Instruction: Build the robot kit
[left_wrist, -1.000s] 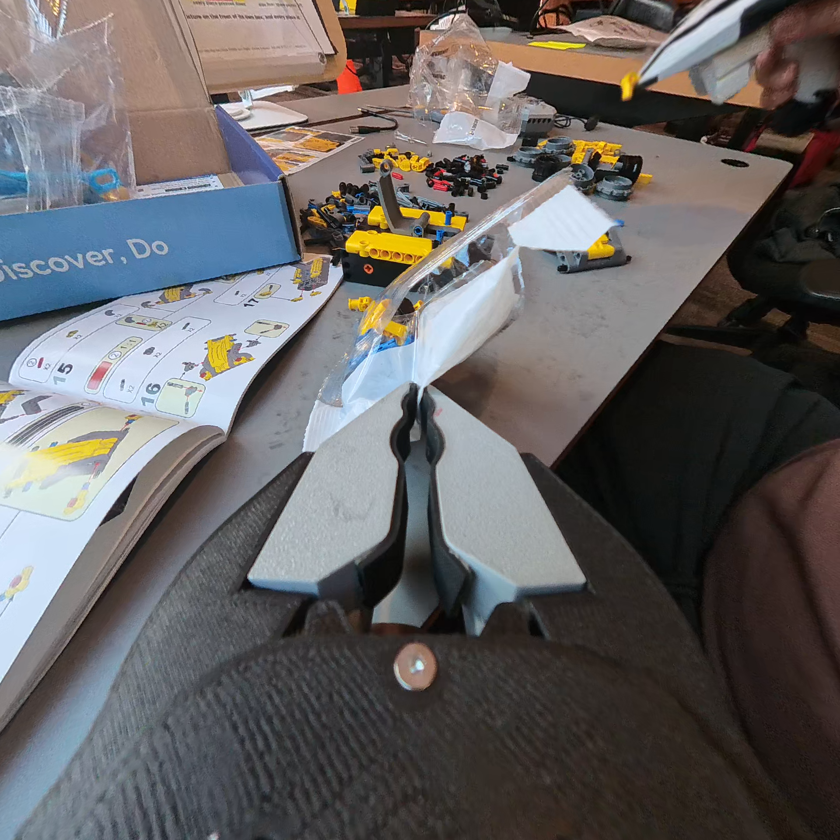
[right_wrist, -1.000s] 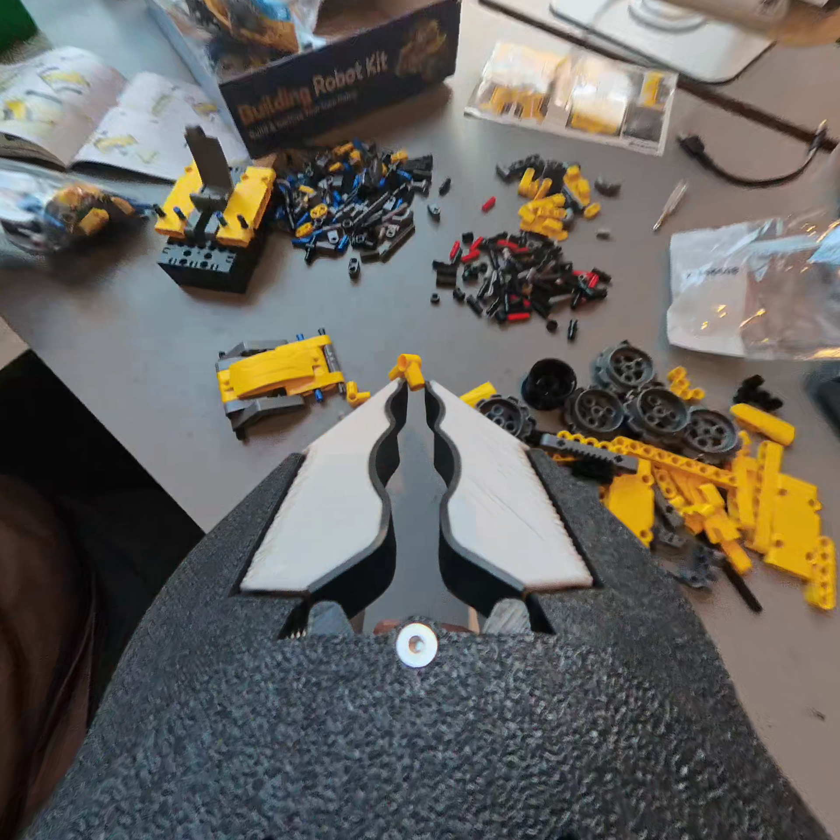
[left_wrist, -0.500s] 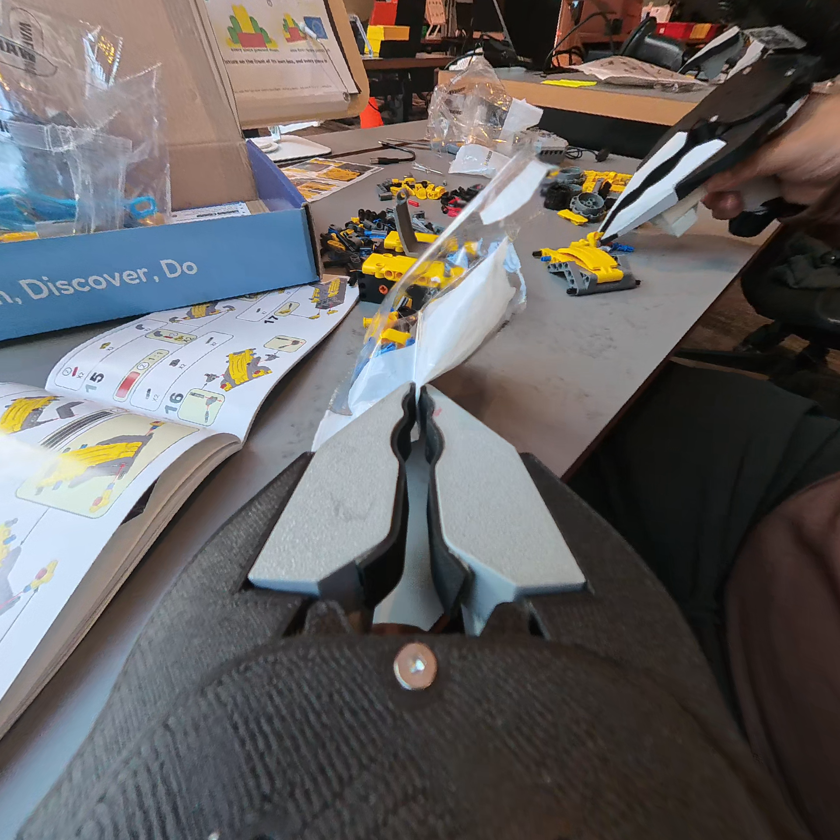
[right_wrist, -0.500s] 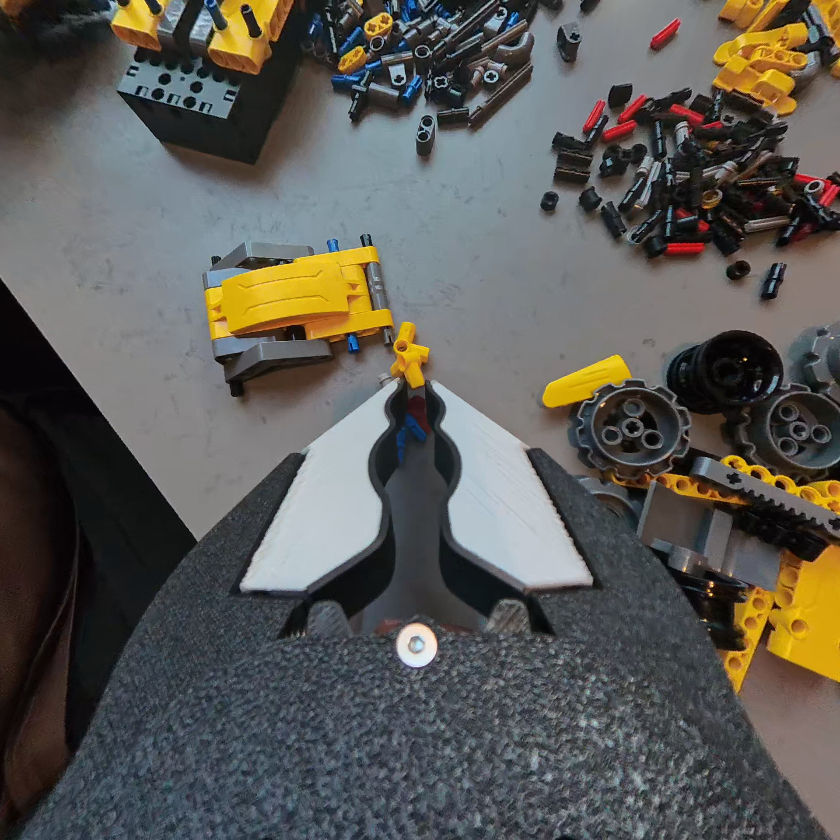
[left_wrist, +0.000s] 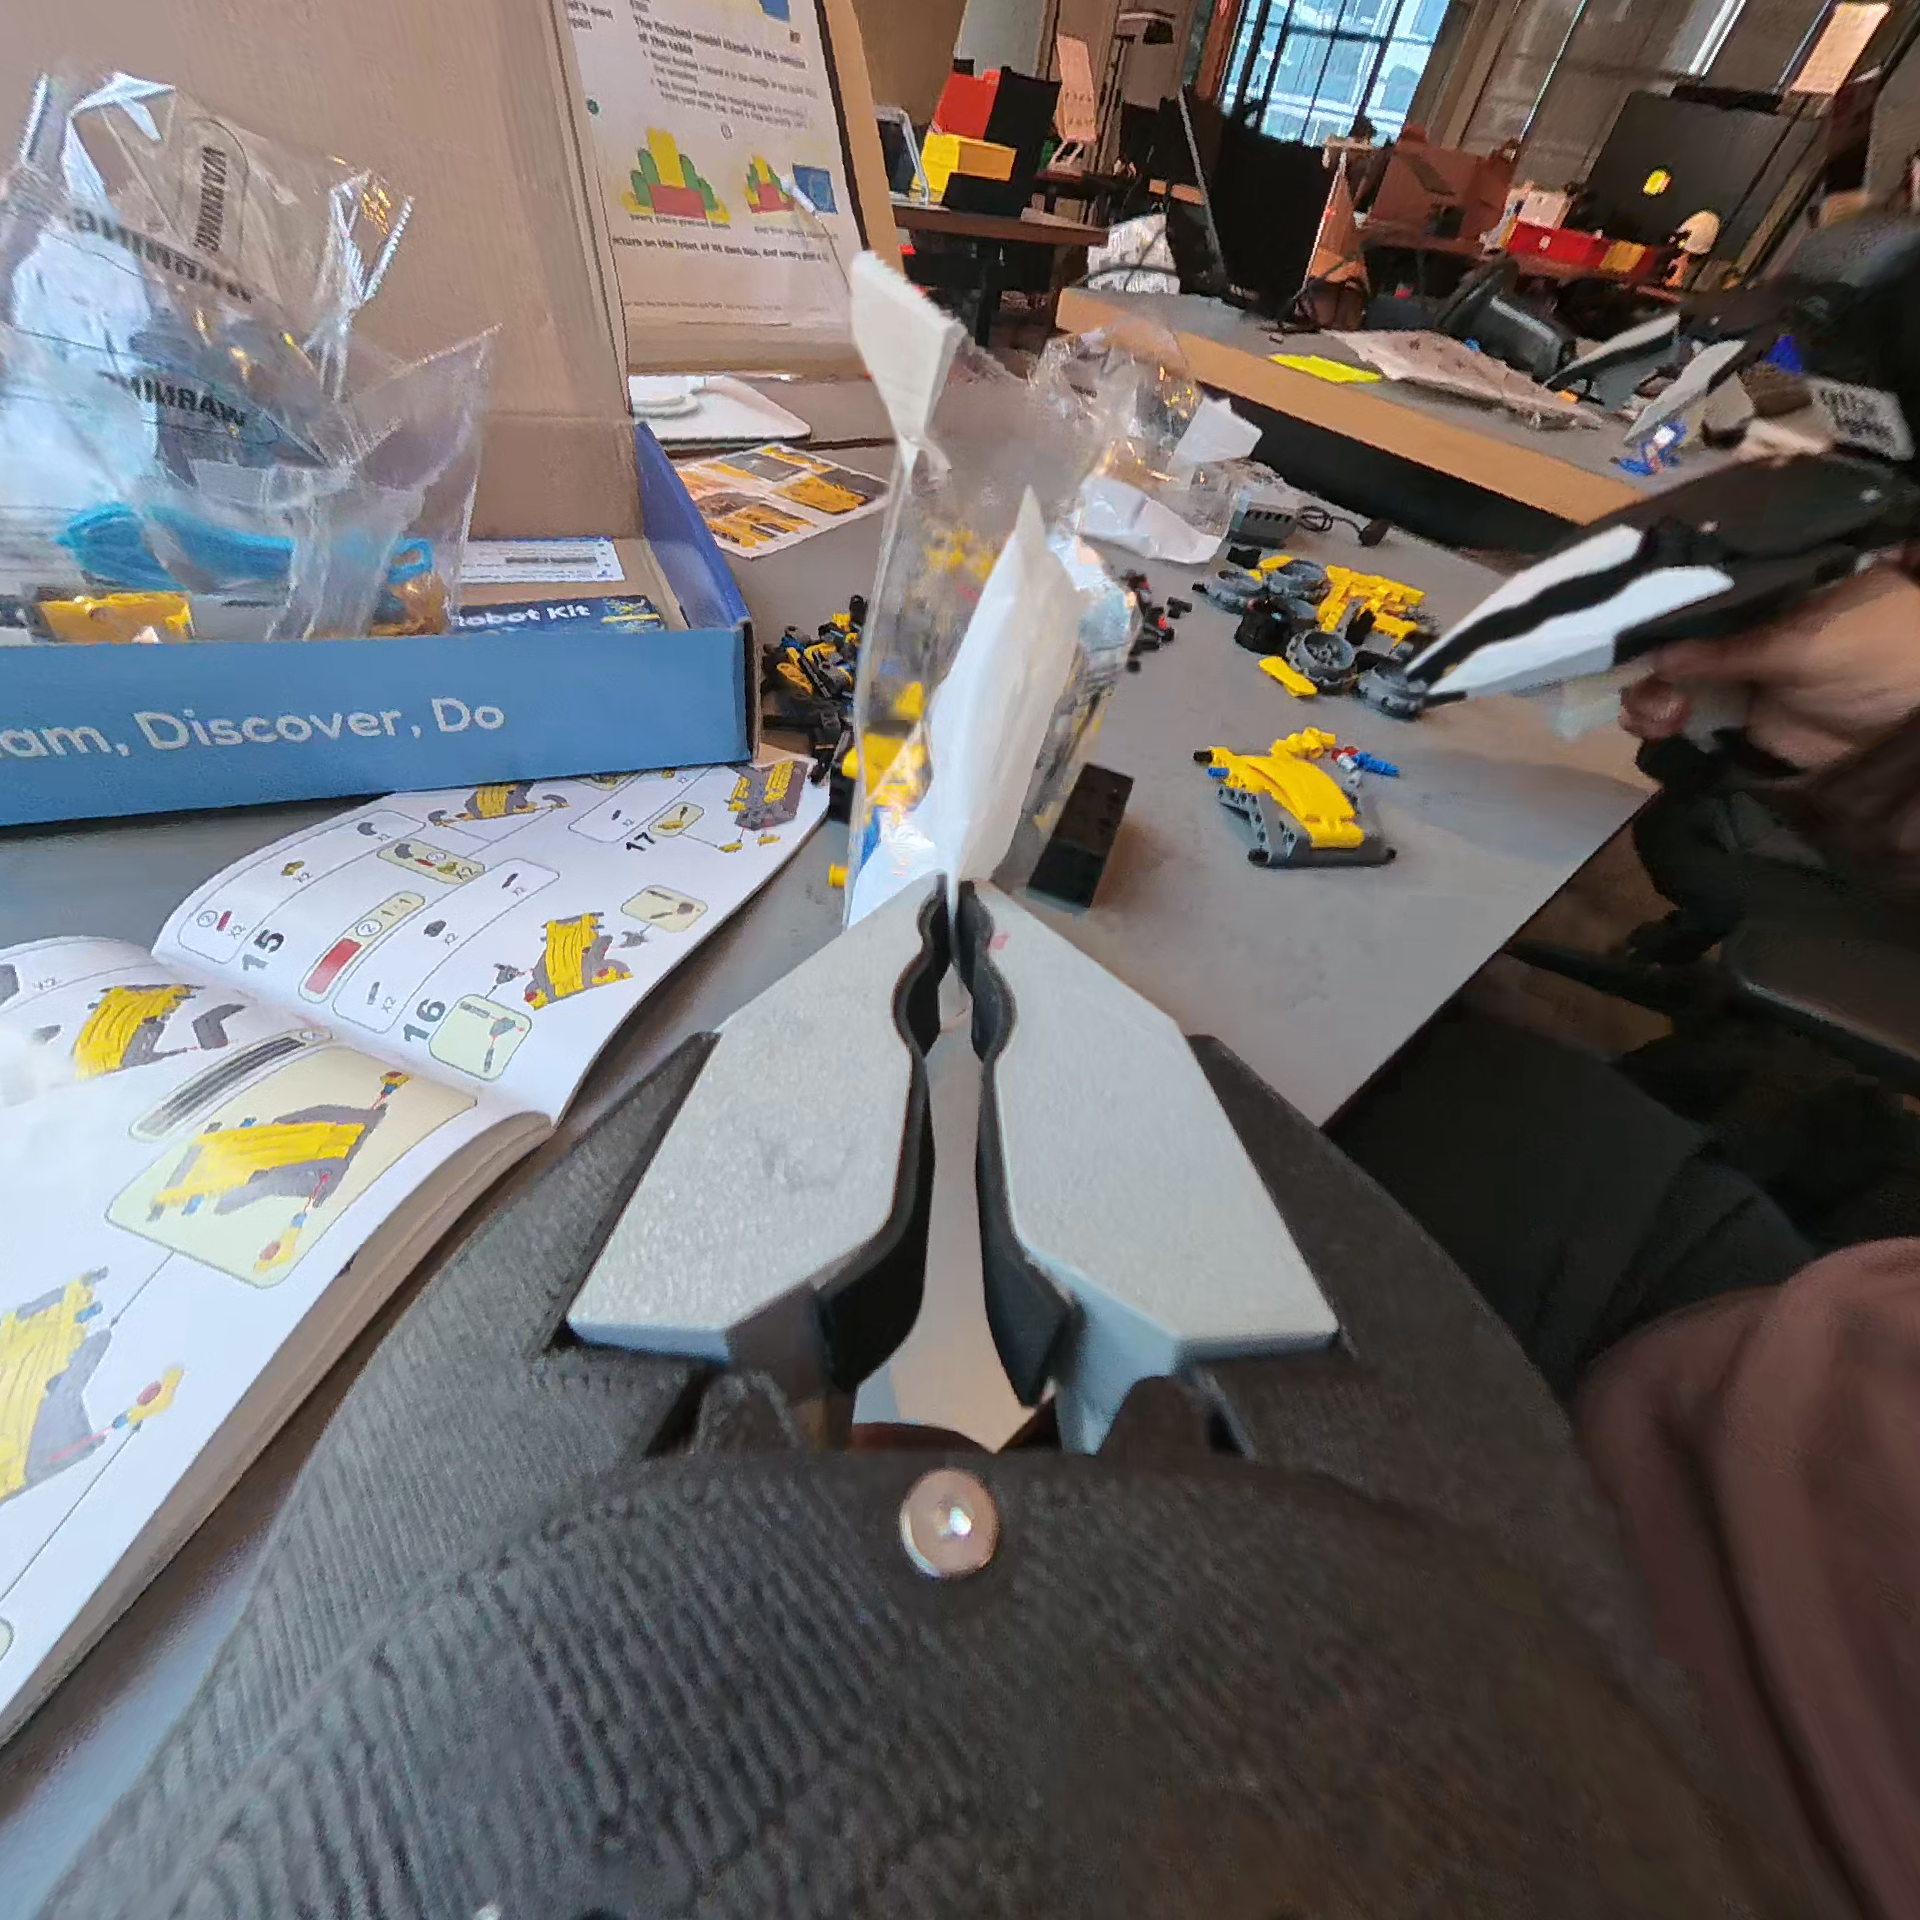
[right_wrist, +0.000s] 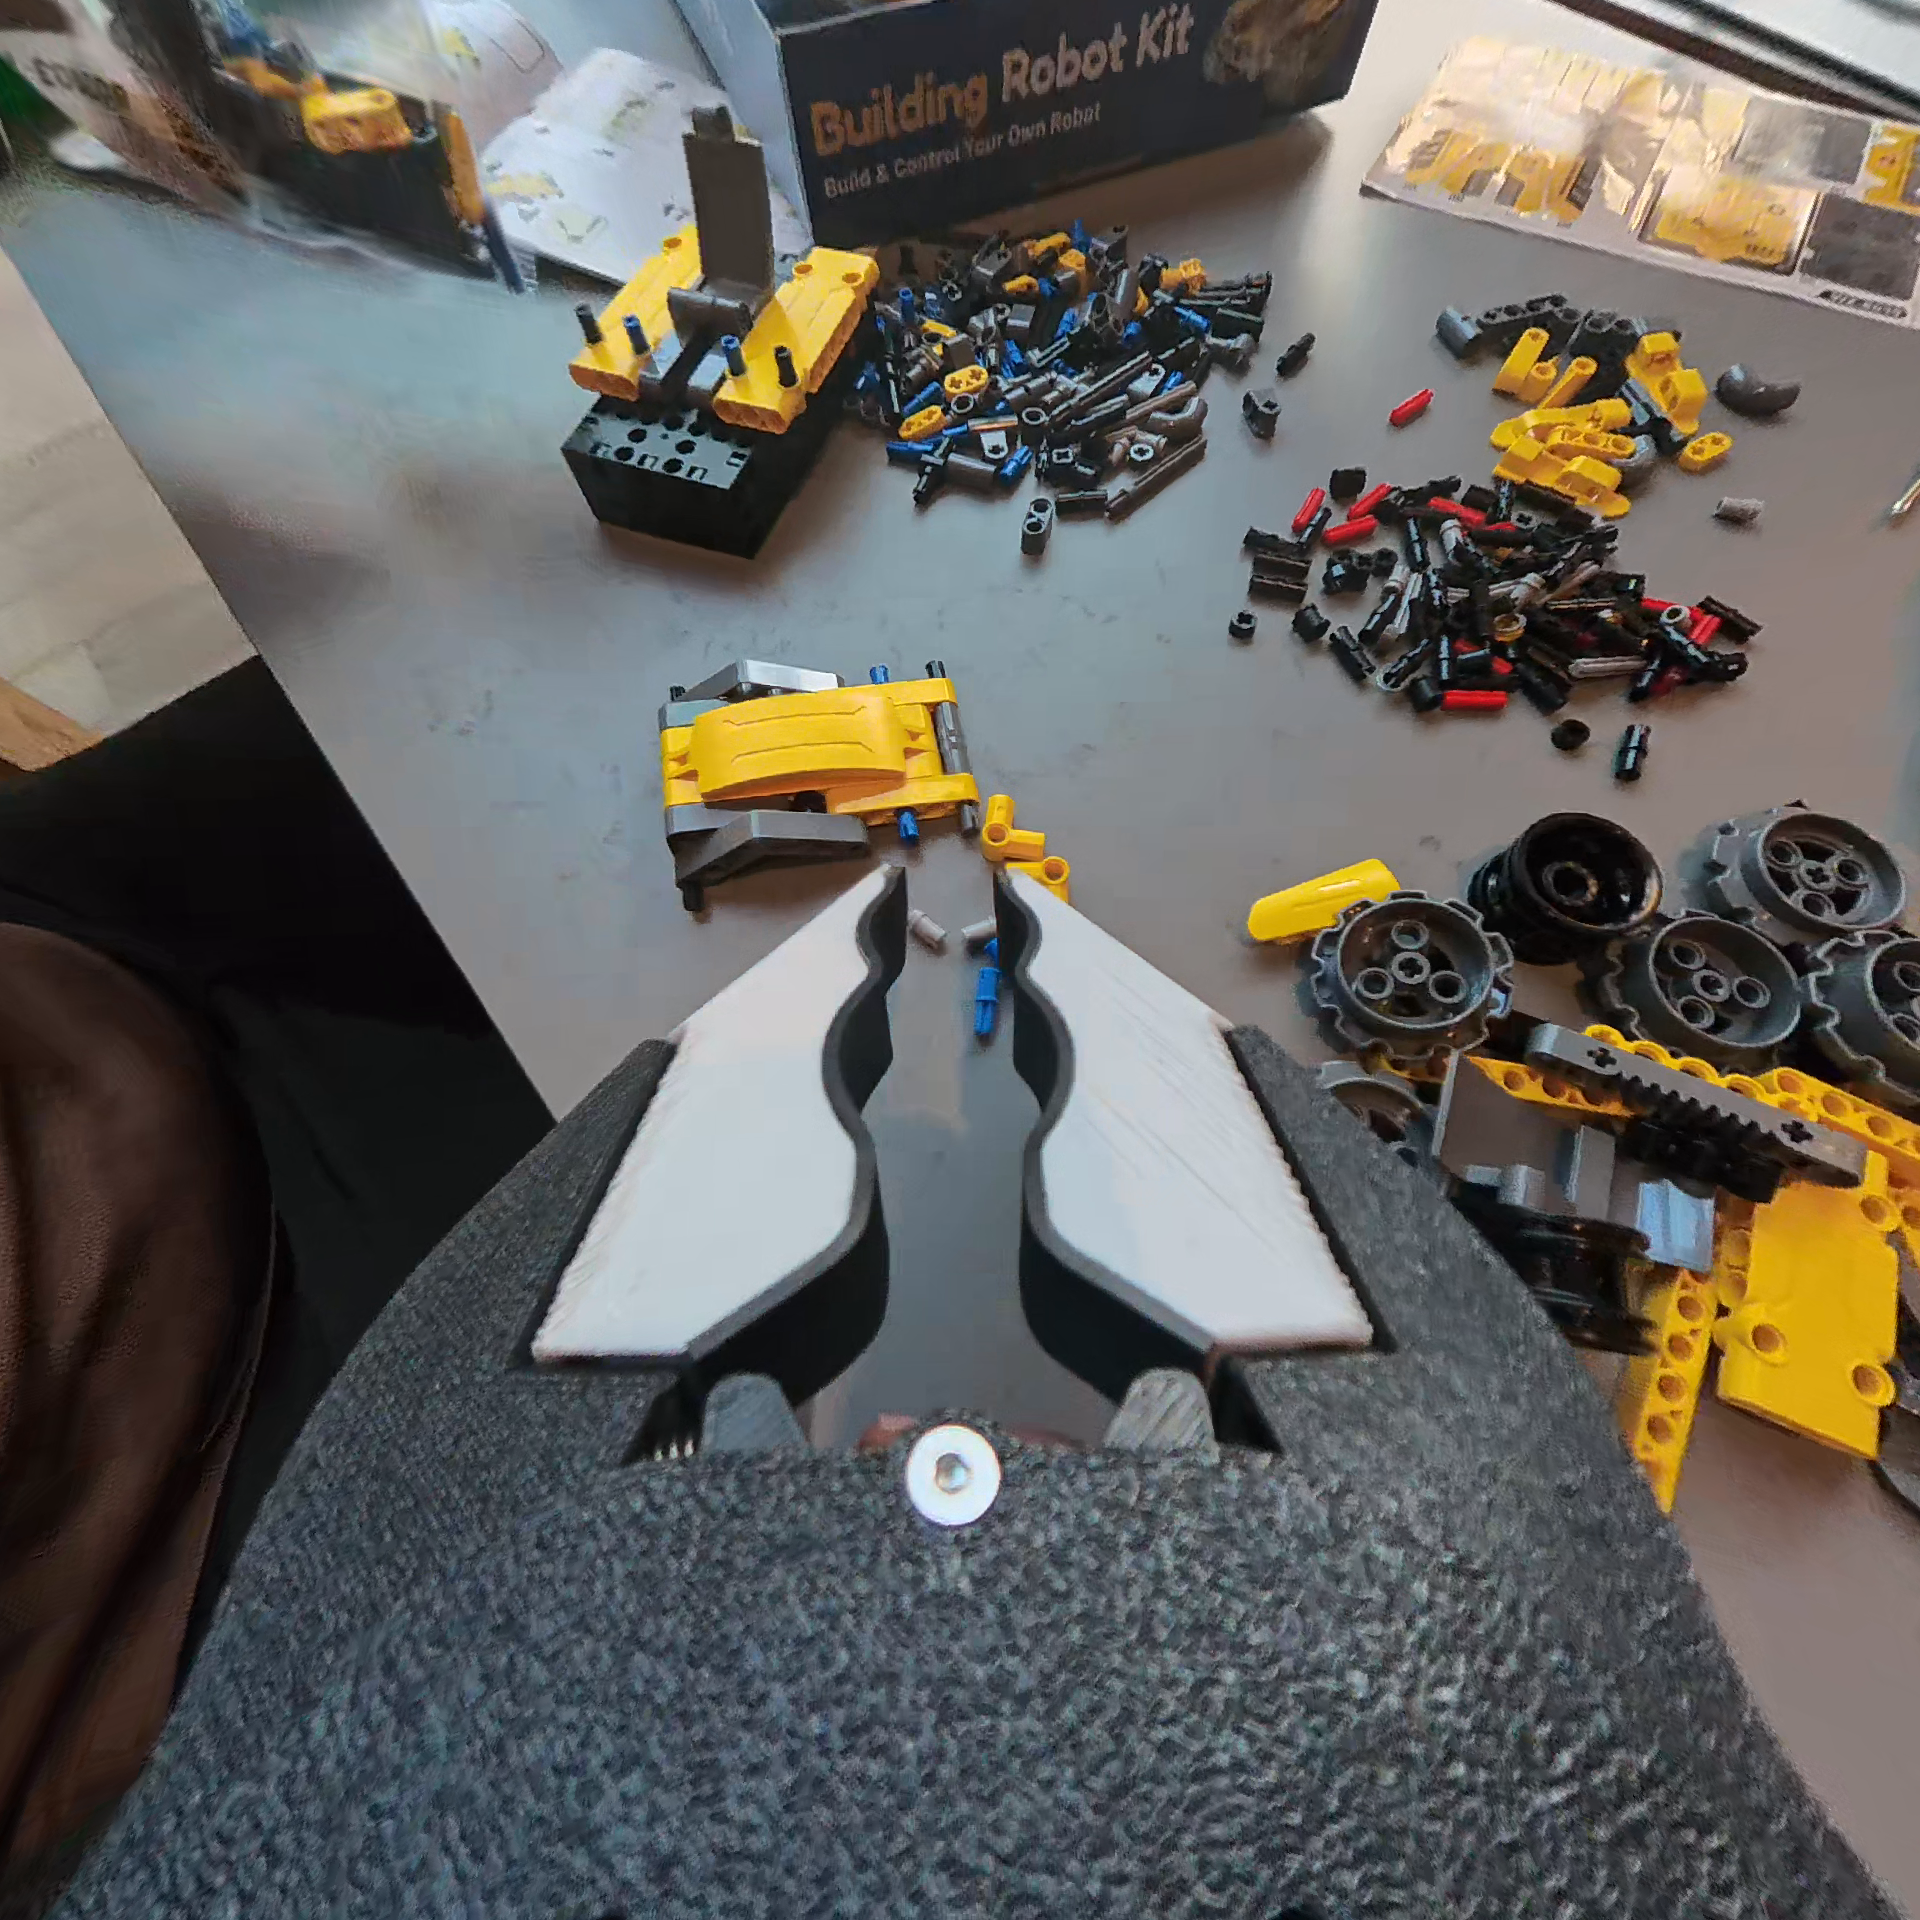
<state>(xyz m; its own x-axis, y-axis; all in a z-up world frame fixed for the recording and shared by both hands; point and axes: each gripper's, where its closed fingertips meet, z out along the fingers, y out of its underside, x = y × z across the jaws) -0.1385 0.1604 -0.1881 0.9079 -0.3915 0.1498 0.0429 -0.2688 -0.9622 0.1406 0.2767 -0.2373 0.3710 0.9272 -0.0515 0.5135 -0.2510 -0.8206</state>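
Two grippers: both over a grey table (right_wrist: 436, 540) covered in building-kit bits.
Left gripper (left_wrist: 954, 902): fingers clenched on the bottom edge of a clear plastic bag (left_wrist: 977, 665), so the bag stands almost upright off the tips, with yellow and dark pieces plus a white paper patch inside.
Right gripper (right_wrist: 948, 883): fingers released, a narrow gap between the tips, nothing gripped, hovering low over the table.
Between the right tips: a small blue pin (right_wrist: 985, 1000) and two tiny grey pins (right_wrist: 928, 928) lying loose on the table.
Just past the right tips: a little yellow connector (right_wrist: 1020, 837), almost touching a yellow and grey sub-assembly (right_wrist: 810, 764).
Right side: grey gear-like wheels (right_wrist: 1405, 981) and a black tyre (right_wrist: 1569, 883), with yellow beams near them.
Left of the left gripper: an open instruction booklet (left_wrist: 343, 1039) lying flat near the table edge.
Farther back: a black block with yellow parts on top (right_wrist: 707, 395), then piles of small pins (right_wrist: 1060, 374), and a blue box (left_wrist: 364, 717) behind the booklet with crumpled bags in it.
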